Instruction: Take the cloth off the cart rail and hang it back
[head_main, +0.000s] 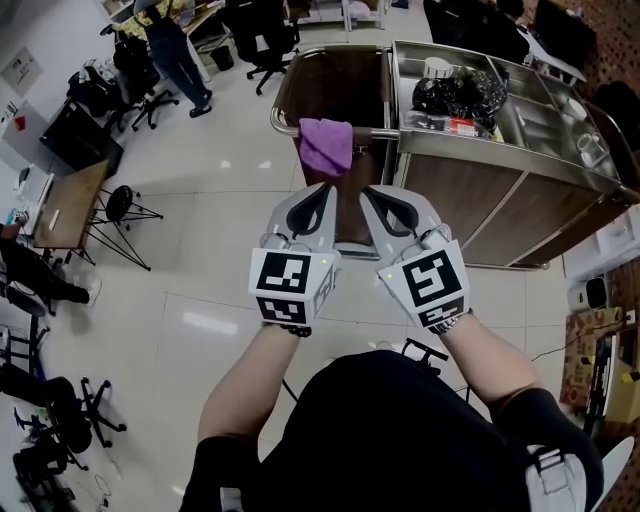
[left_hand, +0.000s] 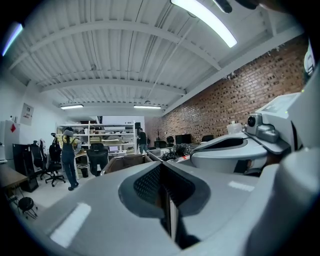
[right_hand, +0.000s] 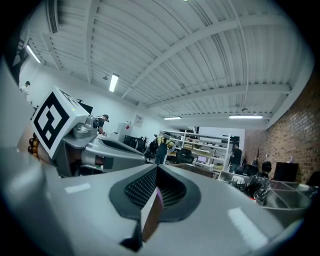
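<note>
Two claws are held side by side at level height short of the cart (head_main: 470, 195). The left claw (head_main: 320, 192) and the right claw (head_main: 374, 196) are each pressed together with nothing between the pads, as each gripper view confirms. The purple cloth (head_main: 326, 146) hangs folded over the cart rail (head_main: 372, 132), apart from both claws. That would fit a cloth waiting to be lifted off as well as one already hung back. The drape looks loose on a thin, smooth bar. Judging from that, any brush from a claw tip or a sideways tug on one layer could slide it off onto the floor (head_main: 200, 280). An uneven hang would let the longer side pull it down. The claws are also near enough to knock each other.
</note>
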